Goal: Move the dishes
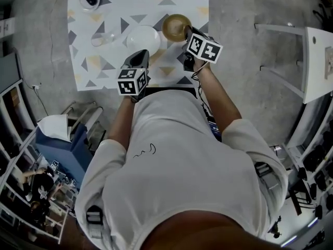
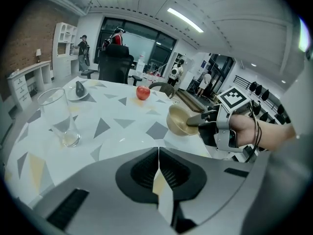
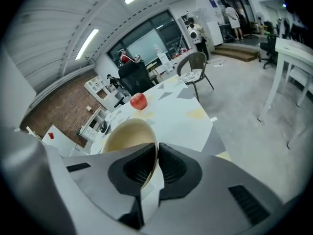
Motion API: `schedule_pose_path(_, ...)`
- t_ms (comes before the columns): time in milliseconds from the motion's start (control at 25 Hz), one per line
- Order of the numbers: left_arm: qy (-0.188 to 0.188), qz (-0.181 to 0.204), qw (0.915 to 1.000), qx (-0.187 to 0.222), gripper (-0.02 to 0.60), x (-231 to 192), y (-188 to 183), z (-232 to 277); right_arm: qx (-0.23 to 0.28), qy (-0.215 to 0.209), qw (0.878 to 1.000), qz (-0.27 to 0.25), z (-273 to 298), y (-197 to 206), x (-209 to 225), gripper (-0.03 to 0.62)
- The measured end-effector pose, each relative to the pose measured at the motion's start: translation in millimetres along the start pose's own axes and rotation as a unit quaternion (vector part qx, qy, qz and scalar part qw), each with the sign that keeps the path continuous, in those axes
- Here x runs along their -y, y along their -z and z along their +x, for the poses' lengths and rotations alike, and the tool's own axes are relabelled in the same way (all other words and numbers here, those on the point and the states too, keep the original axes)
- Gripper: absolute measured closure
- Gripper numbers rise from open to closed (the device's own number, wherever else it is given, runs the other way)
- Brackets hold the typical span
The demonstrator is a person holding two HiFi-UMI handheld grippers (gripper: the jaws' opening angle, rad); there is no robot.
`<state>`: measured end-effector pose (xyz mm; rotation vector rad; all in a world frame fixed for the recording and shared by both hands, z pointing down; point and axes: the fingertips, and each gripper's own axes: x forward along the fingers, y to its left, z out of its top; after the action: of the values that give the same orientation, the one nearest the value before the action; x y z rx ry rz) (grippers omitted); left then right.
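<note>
My right gripper is shut on the rim of a tan bowl, held tilted over the patterned table. In the right gripper view the bowl has its rim pinched between the jaws of that gripper. A white plate lies beside the bowl. My left gripper is at the plate's near edge and looks shut on its rim. The plate runs under the closed jaws of the left gripper. From the left gripper view the right gripper and the bowl also show.
A clear glass stands at the table's left. A saucer with a dark object and a red apple sit at the far side. A wicker chair stands beyond the table, and white furniture is to the right.
</note>
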<state>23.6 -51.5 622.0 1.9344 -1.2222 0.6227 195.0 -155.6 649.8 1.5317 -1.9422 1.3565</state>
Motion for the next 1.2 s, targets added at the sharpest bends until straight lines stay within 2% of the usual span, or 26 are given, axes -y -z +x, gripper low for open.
schedule_pose_path(400,0.011,0.009,0.9998,-0.017,0.56,3,8,9,0.006,0.03,0.993,0.118,2,23,25,0.572)
schedule_pose_path(800,0.029,0.017,0.9992,-0.021,0.56,-2,12,7,0.007,0.041,0.988,0.147,4,39,27,0.547)
schedule_pose_path(960,0.04,0.024,0.9986,-0.026,0.56,-3,15,2,0.01,0.032,0.988,0.148,2,48,24,0.421)
schedule_pose_path(1200,0.054,0.033,0.9979,-0.013,0.56,-12,12,-11,0.029,0.047,0.99,0.13,-22,57,21,0.376)
